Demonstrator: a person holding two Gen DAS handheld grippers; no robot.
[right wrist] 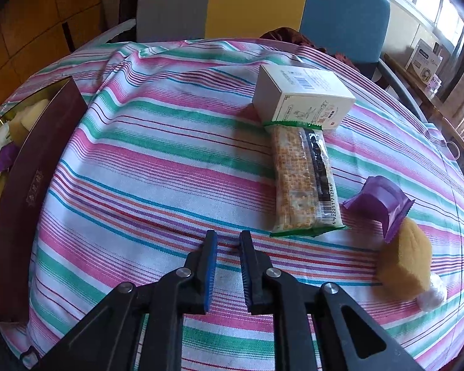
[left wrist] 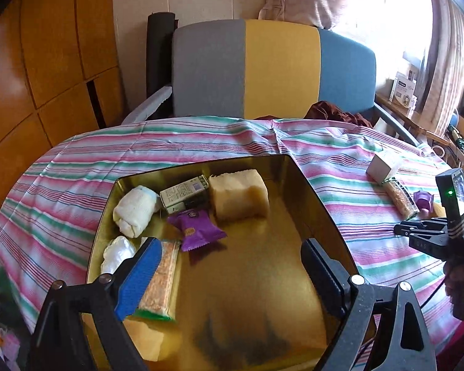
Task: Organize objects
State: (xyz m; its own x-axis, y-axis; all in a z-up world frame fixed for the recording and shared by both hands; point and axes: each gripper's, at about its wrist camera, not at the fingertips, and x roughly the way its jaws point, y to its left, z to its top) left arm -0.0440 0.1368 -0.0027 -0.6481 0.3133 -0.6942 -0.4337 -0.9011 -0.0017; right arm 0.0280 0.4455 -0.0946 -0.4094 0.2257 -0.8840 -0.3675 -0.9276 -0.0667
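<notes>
A gold-lined box (left wrist: pixel 318 198) sits on the striped table. It holds a yellow sponge (left wrist: pixel 238 196), a purple snack packet (left wrist: pixel 196 230), a small carton (left wrist: pixel 185 193), a white cloth roll (left wrist: pixel 136 210), a white wrapped piece (left wrist: pixel 117 253) and a cracker pack (left wrist: pixel 161 281). My left gripper (left wrist: pixel 232 266) hangs open and empty over the box. My right gripper (right wrist: pixel 228 247) is nearly shut and empty above the cloth, left of a cracker pack (right wrist: pixel 303 182), a white carton (right wrist: pixel 303 95), a purple packet (right wrist: pixel 380 204) and a yellow sponge (right wrist: pixel 402 259). The box's dark red wall (right wrist: pixel 31 191) is at left.
A grey, yellow and blue chair back (left wrist: pixel 272 68) stands behind the table. A small white bundle (right wrist: pixel 433 293) lies by the sponge at the right edge. Wooden panels (left wrist: pixel 46 61) are at left; a shelf with boxes (right wrist: pixel 423 58) is at right.
</notes>
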